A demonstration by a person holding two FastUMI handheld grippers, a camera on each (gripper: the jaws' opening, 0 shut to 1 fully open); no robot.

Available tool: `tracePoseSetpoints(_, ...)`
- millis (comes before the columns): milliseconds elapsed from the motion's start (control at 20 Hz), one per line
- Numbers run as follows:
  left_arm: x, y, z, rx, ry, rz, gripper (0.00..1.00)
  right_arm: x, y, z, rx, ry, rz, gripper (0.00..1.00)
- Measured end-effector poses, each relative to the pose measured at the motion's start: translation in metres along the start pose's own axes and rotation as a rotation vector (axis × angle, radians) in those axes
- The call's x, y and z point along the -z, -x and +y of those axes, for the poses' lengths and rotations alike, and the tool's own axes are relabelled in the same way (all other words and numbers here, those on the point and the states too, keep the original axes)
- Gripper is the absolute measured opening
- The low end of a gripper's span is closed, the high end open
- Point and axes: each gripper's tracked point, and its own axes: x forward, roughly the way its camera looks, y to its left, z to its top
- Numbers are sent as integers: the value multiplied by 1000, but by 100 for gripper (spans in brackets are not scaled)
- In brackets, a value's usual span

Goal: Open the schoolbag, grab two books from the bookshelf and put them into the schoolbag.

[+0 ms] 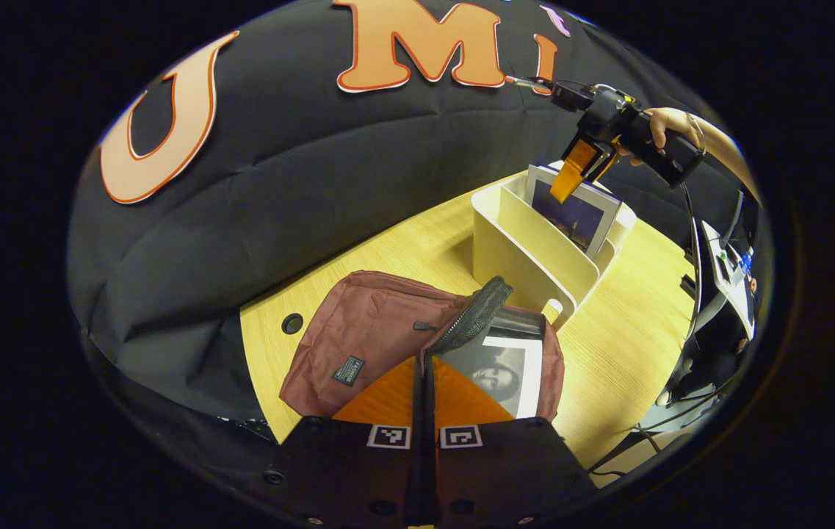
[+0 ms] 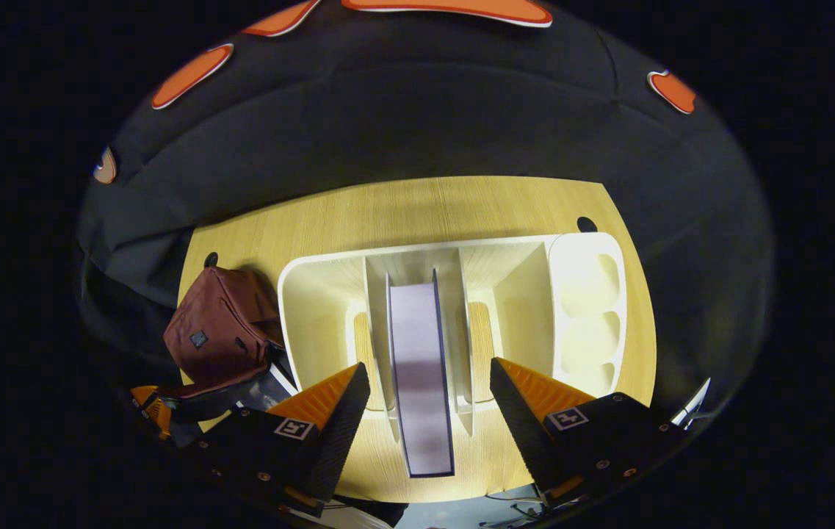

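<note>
In the left gripper view: left gripper [image 1: 423, 382] clenched, fingers together over the open maroon schoolbag [image 1: 369, 338] lying on the wooden table [image 1: 623, 345], a book [image 1: 501, 371] flat inside its mouth. Farther off, right gripper [image 1: 571, 176] above the white bookshelf [image 1: 527, 250]. In the right gripper view: right gripper [image 2: 423, 411] released, fingers spread either side of an upright book [image 2: 421, 367] in the bookshelf's [image 2: 314, 294] middle slot, long edge running straight away from the camera; schoolbag [image 2: 215, 327] just left of the shelf.

Cloth-walled recording booth, wooden table [image 2: 417, 206]
</note>
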Motion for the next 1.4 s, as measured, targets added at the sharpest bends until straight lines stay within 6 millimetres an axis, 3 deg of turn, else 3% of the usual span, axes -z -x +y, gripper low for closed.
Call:
tracePoseSetpoints(50, 0, 1, 0, -3, 2, 2, 1, 1, -2, 0, 2, 10, 15, 98)
tracePoseSetpoints(150, 1, 0, -1, -4, 7, 5, 1, 4, -10, 2, 4, 26, 35, 87)
tracePoseSetpoints(200, 1, 1, -2, -5, 10, 7, 1, 6, -13, 3, 8, 33, 41, 75)
tracePoseSetpoints(250, 1, 1, -3, -4, 11, 6, 1, 7, -13, 3, 9, 34, 44, 58)
tracePoseSetpoints(300, 2, 2, -3, -3, 13, 5, 1, 7, -15, 3, 10, 30, 44, 63)
tracePoseSetpoints(350, 2, 2, -3, -2, 15, 5, 1, 7, -12, 2, 13, 29, 45, 39)
tracePoseSetpoints(400, 2, 3, -4, -2, 14, 6, 1, 7, -10, 1, 21, 31, 44, 26)
tracePoseSetpoints(450, 3, 2, -4, -4, 13, 7, 1, 6, -7, 1, 24, 32, 37, 36)
tracePoseSetpoints(650, 2, 5, -8, 0, 6, 3, 1, -10, 35, 4, -5, 10, -32, 34)
tracePoseSetpoints(700, 3, 6, -9, 1, 2, 3, 1, -14, 48, 1, -1, 13, -52, 22)
tracePoseSetpoints(750, 2, 6, -10, 3, -3, 2, 1, -18, 60, -1, 5, 9, -78, 34)
tracePoseSetpoints(1000, -2, 9, -10, 6, -24, -9, 1, -27, 135, -4, -40, -55, -206, 33)
tracePoseSetpoints(1200, -1, 10, -3, -4, -1, -13, 1, -4, 191, -6, -112, -88, -299, 32)
tracePoseSetpoints(1400, -5, 12, -1, 0, -4, -26, 1, 40, 224, 11, -250, -186, -364, 32)
